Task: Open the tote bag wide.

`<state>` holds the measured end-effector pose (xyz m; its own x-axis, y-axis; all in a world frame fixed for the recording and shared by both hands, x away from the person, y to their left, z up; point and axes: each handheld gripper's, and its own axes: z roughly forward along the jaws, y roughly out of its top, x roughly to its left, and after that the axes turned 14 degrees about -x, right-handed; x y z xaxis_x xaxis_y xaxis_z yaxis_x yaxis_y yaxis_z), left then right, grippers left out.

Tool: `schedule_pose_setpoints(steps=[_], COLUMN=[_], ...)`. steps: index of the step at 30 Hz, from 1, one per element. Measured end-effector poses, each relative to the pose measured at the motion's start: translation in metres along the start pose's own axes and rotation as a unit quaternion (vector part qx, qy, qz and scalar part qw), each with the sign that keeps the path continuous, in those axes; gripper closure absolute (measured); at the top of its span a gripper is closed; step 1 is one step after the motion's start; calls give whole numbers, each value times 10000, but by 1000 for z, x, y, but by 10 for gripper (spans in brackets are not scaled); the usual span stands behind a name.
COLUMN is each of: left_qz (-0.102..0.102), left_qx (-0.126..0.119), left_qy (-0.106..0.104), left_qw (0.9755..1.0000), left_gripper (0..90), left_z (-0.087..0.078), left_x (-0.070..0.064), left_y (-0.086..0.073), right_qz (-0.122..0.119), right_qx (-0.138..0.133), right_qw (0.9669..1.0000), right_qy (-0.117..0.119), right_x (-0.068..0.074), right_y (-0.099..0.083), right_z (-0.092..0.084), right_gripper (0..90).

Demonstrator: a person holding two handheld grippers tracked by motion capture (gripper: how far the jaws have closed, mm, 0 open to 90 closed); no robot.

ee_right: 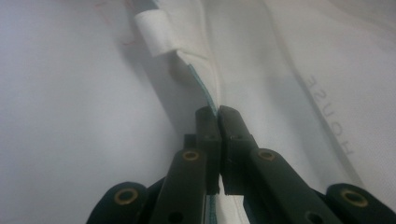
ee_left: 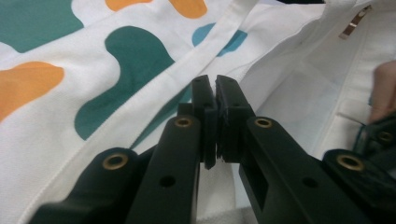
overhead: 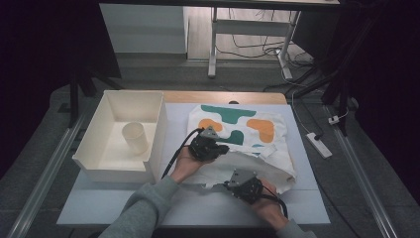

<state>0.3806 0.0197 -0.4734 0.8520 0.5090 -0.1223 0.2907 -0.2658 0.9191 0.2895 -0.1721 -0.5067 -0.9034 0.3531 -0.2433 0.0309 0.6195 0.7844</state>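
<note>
A white cloth bag (overhead: pixel 237 124) printed with green and orange blobs lies on the table, its near part folded over to show the plain white inside. My left gripper (overhead: pixel 223 148) sits at the fold's left end. In the left gripper view its jaws (ee_left: pixel 215 100) stand together over a white strap, with white cloth (ee_left: pixel 140 60) showing low between them. My right gripper (overhead: pixel 229 183) is at the bag's near edge. In the right gripper view it (ee_right: pixel 218 121) is shut on a teal-trimmed seam of the bag (ee_right: pixel 280 56).
A cream bin (overhead: pixel 96 163) stands at the table's left, with a pale cup (overhead: pixel 135 137) lying inside. A power strip (overhead: pixel 318 145) lies on the floor to the right. Desk legs and cables stand beyond the table's far edge.
</note>
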Motion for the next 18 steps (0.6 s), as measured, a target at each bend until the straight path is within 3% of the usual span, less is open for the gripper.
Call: schedule_pose_setpoints(steps=[7, 11, 18], left_qz=[70, 108, 86], left_qx=[-97, -151, -262], left_qy=[96, 145, 248], left_qw=[9999, 9997, 9993], left_gripper=[867, 867, 867], left_z=[-6, -9, -17], left_x=[-1, 0, 5], left_y=[4, 5, 7], right_qz=[221, 179, 191], right_qx=[-233, -213, -265], right_qw=[9988, 9985, 9955], right_qy=[375, 480, 893], right_x=[7, 10, 20], right_y=[2, 2, 9], right_z=[-20, -24, -27], right_gripper=[884, 884, 884])
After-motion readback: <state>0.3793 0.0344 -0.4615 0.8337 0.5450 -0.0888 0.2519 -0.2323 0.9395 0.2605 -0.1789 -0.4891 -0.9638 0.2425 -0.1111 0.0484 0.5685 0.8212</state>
